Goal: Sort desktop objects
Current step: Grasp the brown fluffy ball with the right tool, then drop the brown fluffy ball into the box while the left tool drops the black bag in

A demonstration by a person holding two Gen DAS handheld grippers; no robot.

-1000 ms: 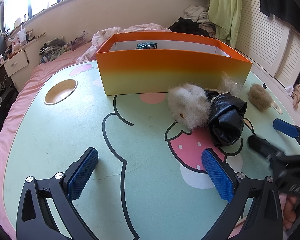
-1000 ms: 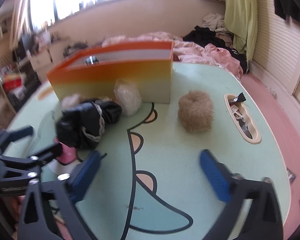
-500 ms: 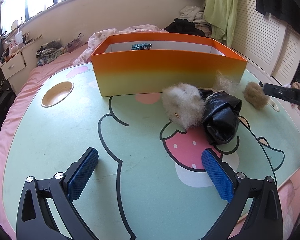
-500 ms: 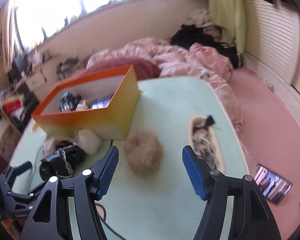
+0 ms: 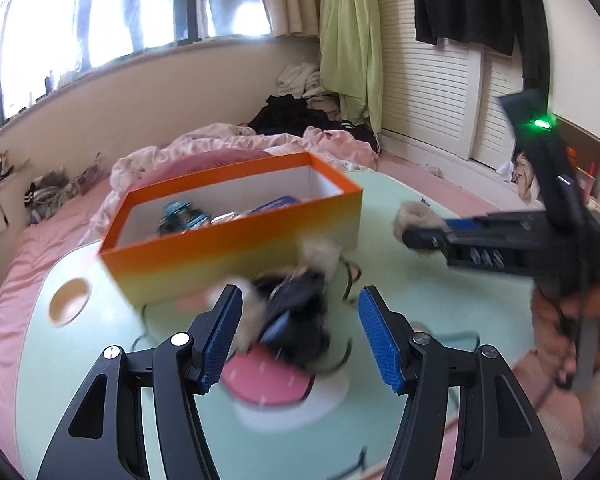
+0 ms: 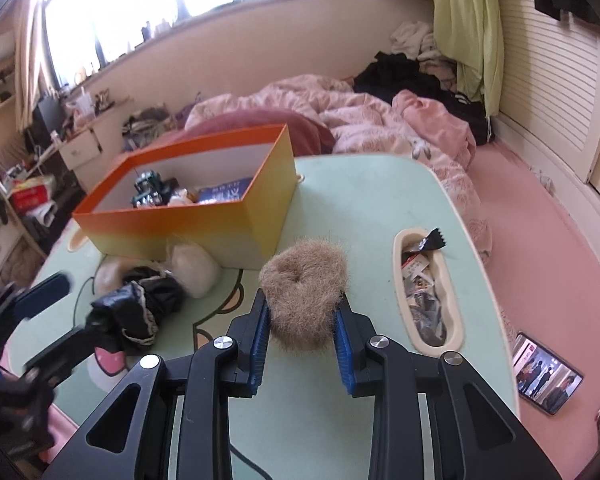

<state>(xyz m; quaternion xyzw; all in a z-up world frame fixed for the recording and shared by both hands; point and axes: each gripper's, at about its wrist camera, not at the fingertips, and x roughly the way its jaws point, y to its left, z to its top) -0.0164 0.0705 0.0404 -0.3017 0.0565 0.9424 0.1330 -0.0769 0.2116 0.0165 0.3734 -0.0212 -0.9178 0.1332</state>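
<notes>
Closing, right gripper [image 6: 300, 334] pinches brown furry scrunchie [image 6: 305, 287], hole facing up.

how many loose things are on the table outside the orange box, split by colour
Brown: 1, the furry scrunchie between the right tool's pads.
White: 2, a fluffy pompom and a second fluffy piece half hidden behind the black item.
Black: 1, the glossy black bundle.
Total: 4
</notes>
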